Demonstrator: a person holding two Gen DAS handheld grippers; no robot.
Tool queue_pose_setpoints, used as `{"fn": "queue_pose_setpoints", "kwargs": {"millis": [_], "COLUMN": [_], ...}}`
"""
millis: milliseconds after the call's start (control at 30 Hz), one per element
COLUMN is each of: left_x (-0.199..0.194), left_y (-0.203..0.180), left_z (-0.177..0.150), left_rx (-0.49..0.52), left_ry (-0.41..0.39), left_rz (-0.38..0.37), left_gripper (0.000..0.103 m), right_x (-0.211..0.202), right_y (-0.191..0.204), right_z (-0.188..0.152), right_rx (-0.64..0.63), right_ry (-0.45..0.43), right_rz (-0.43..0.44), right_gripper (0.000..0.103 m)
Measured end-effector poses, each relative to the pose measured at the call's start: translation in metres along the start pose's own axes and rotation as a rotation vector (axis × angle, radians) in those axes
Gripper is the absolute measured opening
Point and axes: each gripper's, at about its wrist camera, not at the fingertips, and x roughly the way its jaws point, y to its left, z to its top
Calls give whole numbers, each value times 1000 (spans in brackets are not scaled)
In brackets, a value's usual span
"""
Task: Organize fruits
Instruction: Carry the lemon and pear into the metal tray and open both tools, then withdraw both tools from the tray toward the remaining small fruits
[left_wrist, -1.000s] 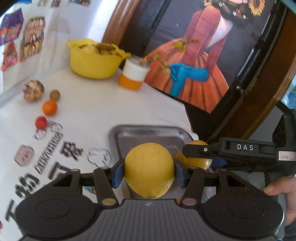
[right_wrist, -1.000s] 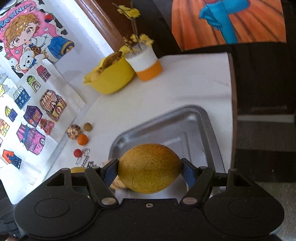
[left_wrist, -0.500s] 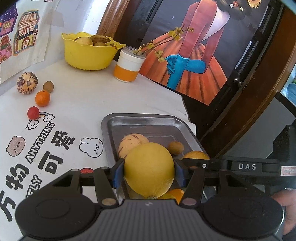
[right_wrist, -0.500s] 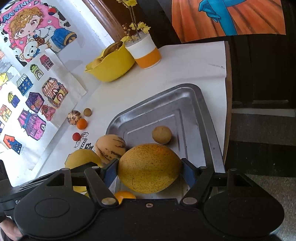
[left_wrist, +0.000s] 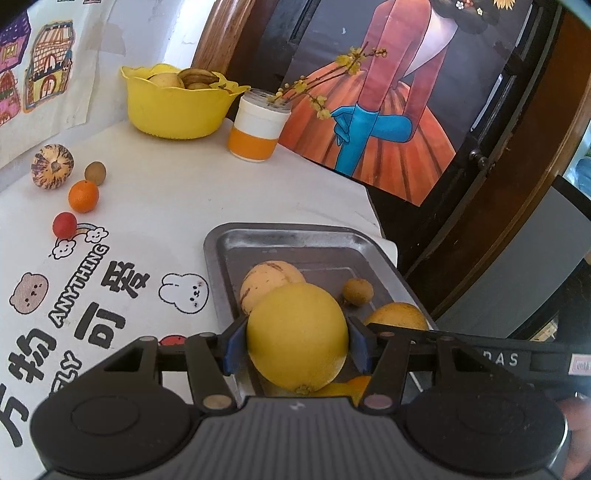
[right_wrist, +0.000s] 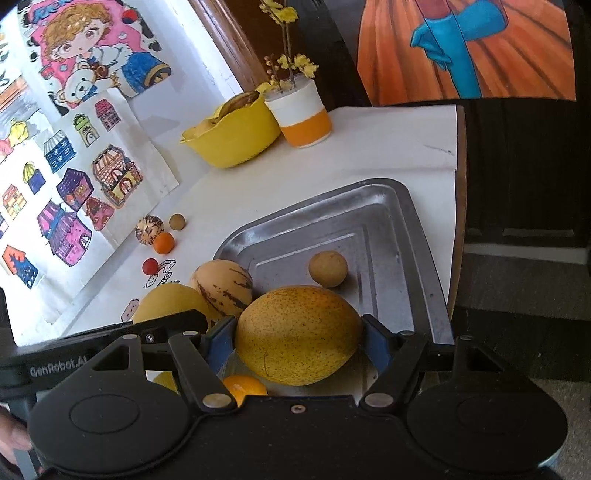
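Observation:
My left gripper (left_wrist: 297, 349) is shut on a smooth yellow lemon (left_wrist: 297, 338), held low over the near end of the metal tray (left_wrist: 295, 236). My right gripper (right_wrist: 299, 339) is shut on a speckled yellow pear (right_wrist: 298, 334) over the same tray (right_wrist: 369, 206), to the right of the lemon (right_wrist: 166, 302). In the tray lie a striped tan melon (left_wrist: 271, 278) (right_wrist: 221, 284), a small brown fruit (left_wrist: 357, 291) (right_wrist: 328, 268) and an orange (right_wrist: 243, 387) partly hidden under the grippers.
On the white tablecloth at the left sit a striped fruit (left_wrist: 51, 166), a small brown fruit (left_wrist: 95, 172), an orange (left_wrist: 83, 195) and a red fruit (left_wrist: 64, 225). A yellow bowl (left_wrist: 177, 107) and a white-orange jar (left_wrist: 258, 129) stand at the back. The table edge runs right of the tray.
Both grippers have come down and drawn back toward the tray's near end with their fruits still held. The melon and small brown fruit in the tray have come into sight.

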Motion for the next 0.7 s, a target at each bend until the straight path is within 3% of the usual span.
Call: {"fn": "queue_pose_setpoints", "kwargs": {"millis": [233,367,567,633,700], "left_x": [0,-7,-26,-34,-42], "left_y": [9,10,14,16,18], "left_z": [-4,-5,-8,-11,-14], "left_rx": [-26,-41,-57,-61,-55], "left_ry": [13,-8,-72,-93,-114], "left_rz": [-4,-25,-17,-3,15], "left_gripper": [68,79,100,102,102], "right_x": [-6,-14,-44,-55,-65], "right_y": [4,3,9,16,22], "right_z": [-15,-20,-39,-47,-53], "right_rx": [-47,-61,-132,-183,-227], "right_ry": [-79,-118,-236,-274,-299], "right_rz": [-8,-34,-89,-119,-142], "right_gripper": [75,79,93,101,102]}}
